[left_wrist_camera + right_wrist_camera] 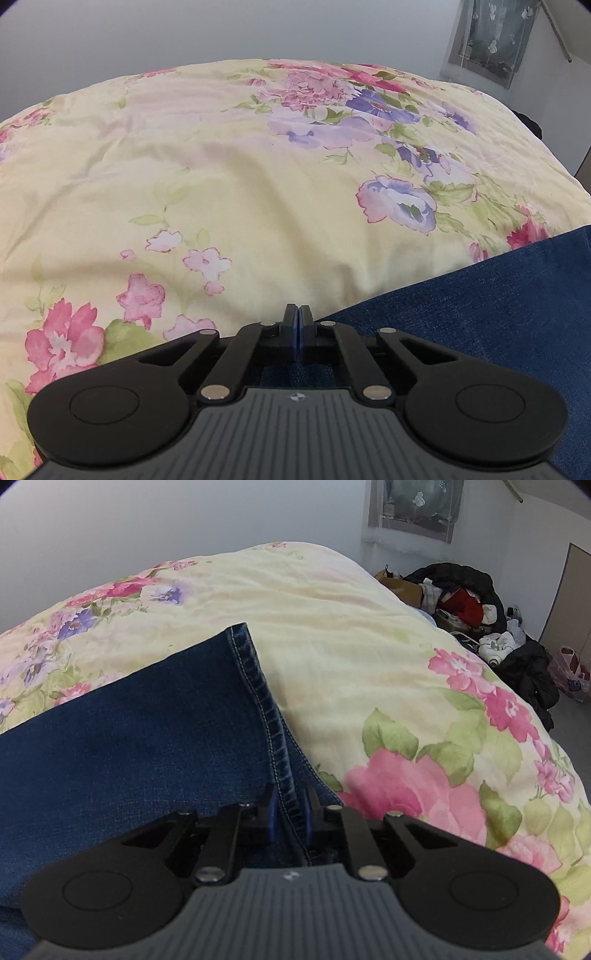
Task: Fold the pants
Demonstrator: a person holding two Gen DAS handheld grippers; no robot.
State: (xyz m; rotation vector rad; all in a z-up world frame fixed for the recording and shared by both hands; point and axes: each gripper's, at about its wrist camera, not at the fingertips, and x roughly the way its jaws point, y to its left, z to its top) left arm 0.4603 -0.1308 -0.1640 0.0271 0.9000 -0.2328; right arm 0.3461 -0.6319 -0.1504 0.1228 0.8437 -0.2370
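Dark blue denim pants (140,731) lie on a yellow floral bedspread (332,635). In the right wrist view a stitched hem edge (266,709) runs from the far corner down to my right gripper (290,812), whose jaws stand slightly apart around that hem seam. In the left wrist view the pants (480,314) fill the lower right. My left gripper (298,332) has its jaws pressed together at the pants' left edge; denim shows under it, but a pinch between the pads is not visible.
The bedspread (221,184) covers the whole bed. A pile of dark clothes and bags (480,609) lies on the floor beyond the bed's right side. A grey wall and a curtained window (417,506) stand behind.
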